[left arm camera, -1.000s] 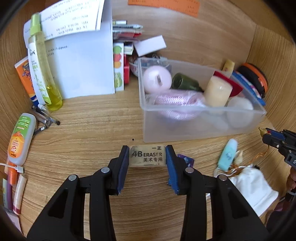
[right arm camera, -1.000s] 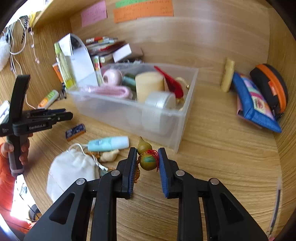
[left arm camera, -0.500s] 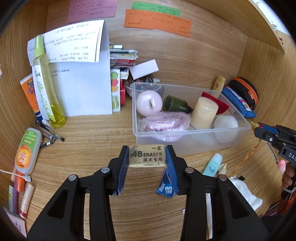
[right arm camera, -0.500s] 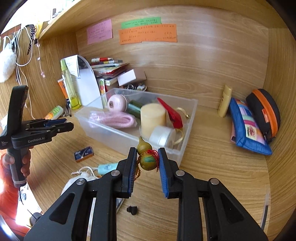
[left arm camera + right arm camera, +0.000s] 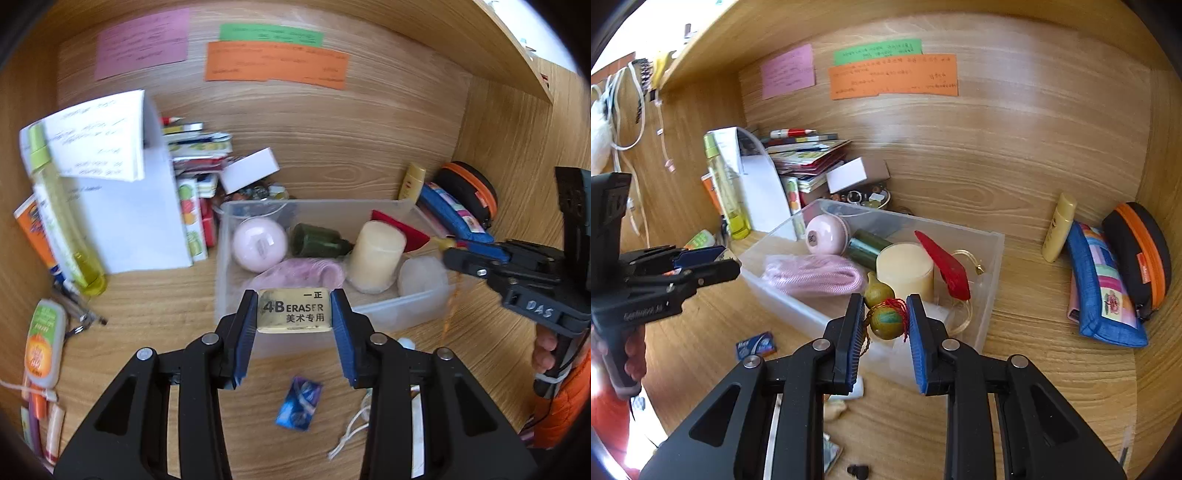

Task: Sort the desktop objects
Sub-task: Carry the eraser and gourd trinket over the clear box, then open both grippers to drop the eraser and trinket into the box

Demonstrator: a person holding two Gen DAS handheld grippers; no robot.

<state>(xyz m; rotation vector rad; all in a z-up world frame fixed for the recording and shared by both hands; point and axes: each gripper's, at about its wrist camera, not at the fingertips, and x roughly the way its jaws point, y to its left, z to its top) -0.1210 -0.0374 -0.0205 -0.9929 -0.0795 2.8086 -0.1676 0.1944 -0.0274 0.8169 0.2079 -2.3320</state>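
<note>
— Changed since a second ago? Lifted off the desk, both loads.

— Left gripper (image 5: 294, 310) clamped on eraser (image 5: 293, 311), right gripper (image 5: 885, 320) on gourd charm (image 5: 886, 320) (mid-frame, over bin (image 5: 991, 291)); drop likely next.

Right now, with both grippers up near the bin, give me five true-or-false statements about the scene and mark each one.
1. The left gripper holds an eraser. True.
2. The right gripper is open and holds nothing. False: it is shut on a gourd charm.
3. A cream candle stands in the clear bin. True.
4. The pink ball lies on the desk outside the bin. False: it is inside the bin.
5. The blue pouch is inside the bin. False: it lies on the desk to the bin's right.
</note>
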